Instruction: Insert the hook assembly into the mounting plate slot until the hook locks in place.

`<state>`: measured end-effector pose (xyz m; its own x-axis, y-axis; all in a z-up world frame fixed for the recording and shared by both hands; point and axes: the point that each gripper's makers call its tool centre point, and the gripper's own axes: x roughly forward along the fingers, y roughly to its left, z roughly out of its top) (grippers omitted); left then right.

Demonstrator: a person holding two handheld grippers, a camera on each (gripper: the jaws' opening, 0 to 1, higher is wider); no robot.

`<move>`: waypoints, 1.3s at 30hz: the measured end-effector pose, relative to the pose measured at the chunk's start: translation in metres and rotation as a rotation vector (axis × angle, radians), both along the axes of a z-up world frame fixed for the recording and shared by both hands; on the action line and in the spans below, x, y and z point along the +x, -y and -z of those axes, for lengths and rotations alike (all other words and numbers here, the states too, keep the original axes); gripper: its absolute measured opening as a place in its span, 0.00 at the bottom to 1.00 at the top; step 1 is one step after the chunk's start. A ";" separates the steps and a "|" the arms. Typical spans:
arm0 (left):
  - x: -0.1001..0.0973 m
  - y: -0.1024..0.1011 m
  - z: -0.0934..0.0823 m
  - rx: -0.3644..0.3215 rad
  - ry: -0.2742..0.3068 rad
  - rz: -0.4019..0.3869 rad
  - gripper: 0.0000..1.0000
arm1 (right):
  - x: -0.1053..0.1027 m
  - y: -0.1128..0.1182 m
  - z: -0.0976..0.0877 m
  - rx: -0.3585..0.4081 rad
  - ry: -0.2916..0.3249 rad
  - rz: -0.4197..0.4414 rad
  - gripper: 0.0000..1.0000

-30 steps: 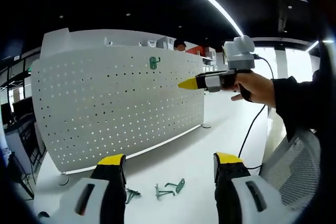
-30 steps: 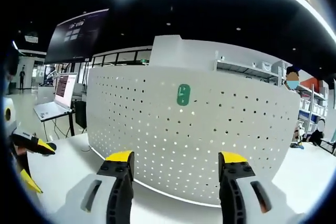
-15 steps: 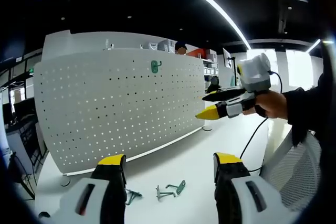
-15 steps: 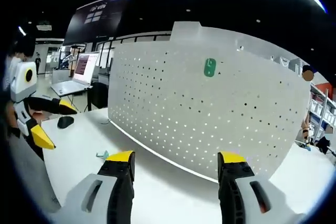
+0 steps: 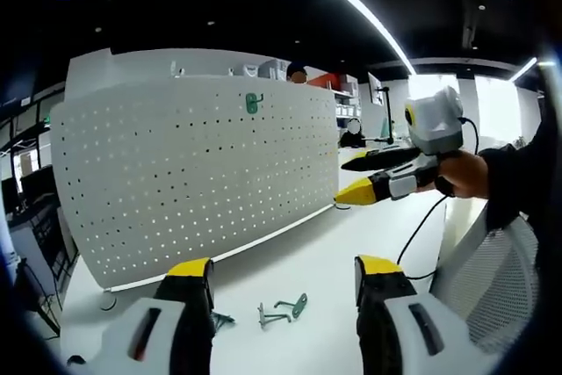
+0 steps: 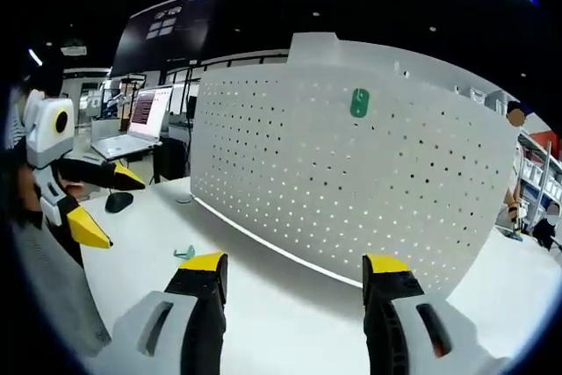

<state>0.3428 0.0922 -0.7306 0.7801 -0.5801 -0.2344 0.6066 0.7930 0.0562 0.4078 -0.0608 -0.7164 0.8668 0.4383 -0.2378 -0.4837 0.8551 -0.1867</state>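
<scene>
A white perforated mounting plate [image 5: 198, 182] [image 6: 351, 182] stands upright on the white table. One green hook [image 5: 254, 103] [image 6: 359, 103] hangs near its top edge. Loose green hooks [image 5: 283, 311] lie on the table in front of the plate, between my left gripper's jaws in the left gripper view; another loose green hook [image 6: 184, 253] lies at the left in the right gripper view. My left gripper [image 5: 279, 274] is open and holds nothing; it appears again as the left gripper [image 6: 98, 204] in the right gripper view. My right gripper [image 6: 294, 265] is open and empty, and the right gripper [image 5: 364, 176] hangs in a hand beside the plate.
A laptop [image 6: 136, 125] and a dark mouse [image 6: 118, 202] sit on the table's far left. A cable [image 5: 421, 226] trails from the right gripper. A mesh chair back [image 5: 479, 270] stands at the right. People stand behind the plate.
The right gripper has dropped from beside the plate's top to mid height and tilted down. Both views have shifted slightly; the hooks have stayed put.
</scene>
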 end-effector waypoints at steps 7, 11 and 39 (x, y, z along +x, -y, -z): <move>0.004 -0.007 0.012 0.047 -0.046 -0.011 0.60 | -0.001 0.004 0.004 0.008 -0.003 0.013 0.60; 0.006 -0.014 0.025 0.143 -0.066 0.015 0.51 | 0.000 0.006 0.003 0.014 0.002 0.020 0.60; 0.050 -0.014 0.124 0.211 -0.273 0.122 0.31 | 0.002 0.009 0.014 0.008 -0.026 0.035 0.60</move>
